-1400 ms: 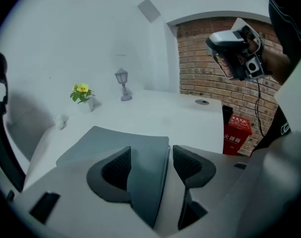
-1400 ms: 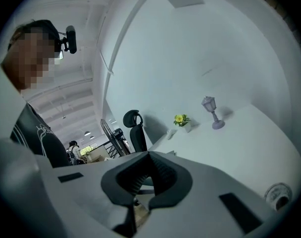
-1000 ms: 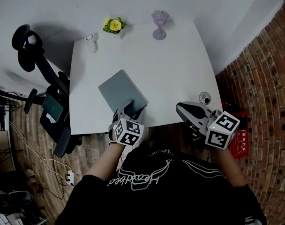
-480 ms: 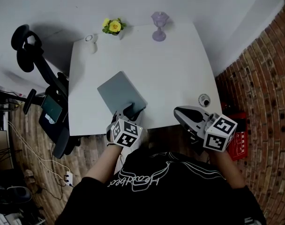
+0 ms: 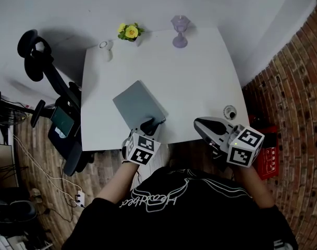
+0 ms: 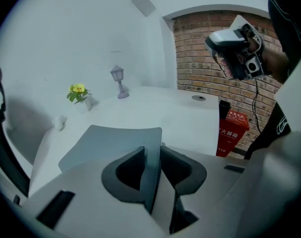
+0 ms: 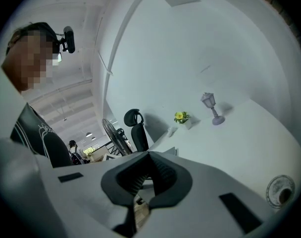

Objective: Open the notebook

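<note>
the left gripper has just been closing its jaws, and they now pinch the near edge of the grey notebook. the hold looks made, and lifting the cover is likely next. the notebook lies closed, askew, by the table's front edge, left of middle. the right gripper, jaws together and empty, hangs by the front right corner, well apart.

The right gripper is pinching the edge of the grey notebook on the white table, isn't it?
Not quite: it is the left gripper that is pinching the edge of the grey notebook on the white table. The left gripper view shows its jaws, which have just been closing, pressed on the cover's edge.
</note>
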Available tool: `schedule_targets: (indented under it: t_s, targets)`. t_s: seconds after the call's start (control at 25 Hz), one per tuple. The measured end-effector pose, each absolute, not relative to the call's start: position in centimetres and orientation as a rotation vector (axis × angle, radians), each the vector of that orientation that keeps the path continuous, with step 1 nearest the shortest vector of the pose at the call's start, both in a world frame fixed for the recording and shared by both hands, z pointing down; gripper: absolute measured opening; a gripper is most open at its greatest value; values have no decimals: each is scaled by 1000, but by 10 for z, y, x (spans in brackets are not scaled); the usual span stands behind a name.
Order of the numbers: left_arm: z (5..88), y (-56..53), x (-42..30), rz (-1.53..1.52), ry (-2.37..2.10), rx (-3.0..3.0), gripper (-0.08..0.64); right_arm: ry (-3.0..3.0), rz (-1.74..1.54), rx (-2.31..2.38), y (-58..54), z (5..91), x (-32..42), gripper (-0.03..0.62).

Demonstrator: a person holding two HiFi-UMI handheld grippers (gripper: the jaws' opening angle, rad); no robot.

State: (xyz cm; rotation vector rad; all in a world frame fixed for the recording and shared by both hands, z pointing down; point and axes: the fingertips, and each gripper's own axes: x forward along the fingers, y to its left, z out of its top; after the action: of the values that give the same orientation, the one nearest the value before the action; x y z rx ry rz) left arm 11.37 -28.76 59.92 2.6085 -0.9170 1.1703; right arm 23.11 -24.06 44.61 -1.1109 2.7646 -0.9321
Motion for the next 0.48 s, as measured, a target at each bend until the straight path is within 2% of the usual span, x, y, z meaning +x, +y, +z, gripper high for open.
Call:
schedule_targets:
  t_s: [0.48]
  targets:
    - [569,-280,104,1110,-918,2621,75,2738,-891,-1107,-236,421,215,2]
